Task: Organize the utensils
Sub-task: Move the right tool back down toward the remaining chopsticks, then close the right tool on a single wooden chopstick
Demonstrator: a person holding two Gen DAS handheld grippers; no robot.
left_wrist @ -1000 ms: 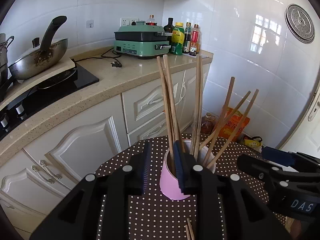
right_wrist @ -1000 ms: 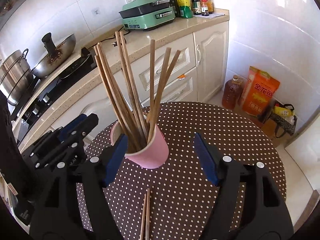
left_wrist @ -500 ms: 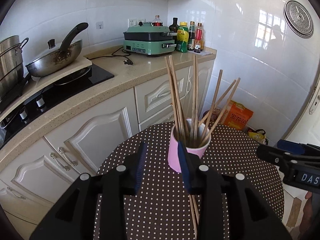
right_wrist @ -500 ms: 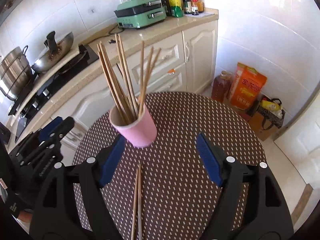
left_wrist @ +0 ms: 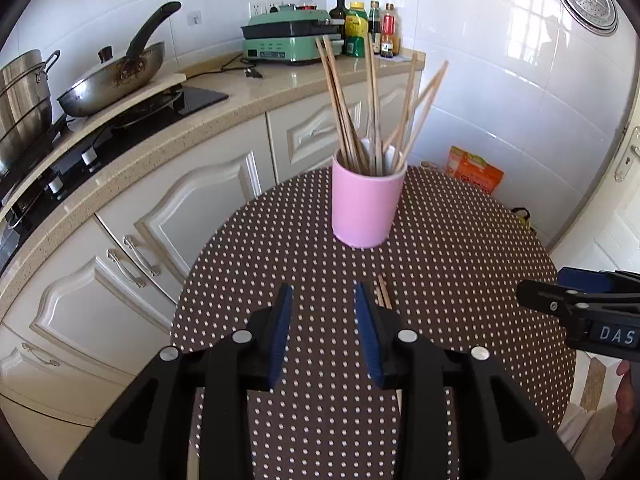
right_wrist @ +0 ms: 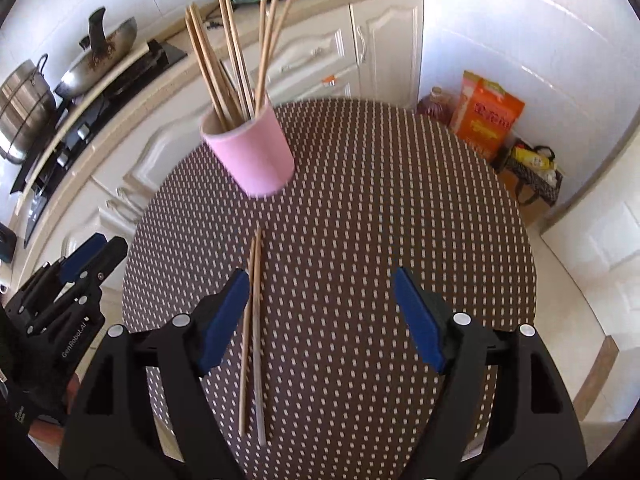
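Note:
A pink cup [left_wrist: 367, 208] holding several wooden chopsticks [left_wrist: 372, 104] stands upright on the round dotted table [left_wrist: 460, 264]; it also shows in the right wrist view [right_wrist: 254, 156]. A loose pair of chopsticks [right_wrist: 253, 328] lies on the table in front of the cup, its tips visible in the left wrist view [left_wrist: 384, 292]. My left gripper [left_wrist: 323, 332] is open and empty, a short way back from the cup. My right gripper [right_wrist: 320, 316] is wide open and empty above the table, its left finger beside the loose pair.
A kitchen counter [left_wrist: 224, 96] with a stove, a wok [left_wrist: 116, 80], a steel pot, a green appliance [left_wrist: 292, 40] and bottles runs behind the table. White cabinets stand below it. An orange bag [right_wrist: 486, 120] and a small bag sit on the floor by the tiled wall.
Both grippers have drawn back from the cup. The left jaws, which straddled the cup's rim, have let go and opened wider. More of the loose pair shows.

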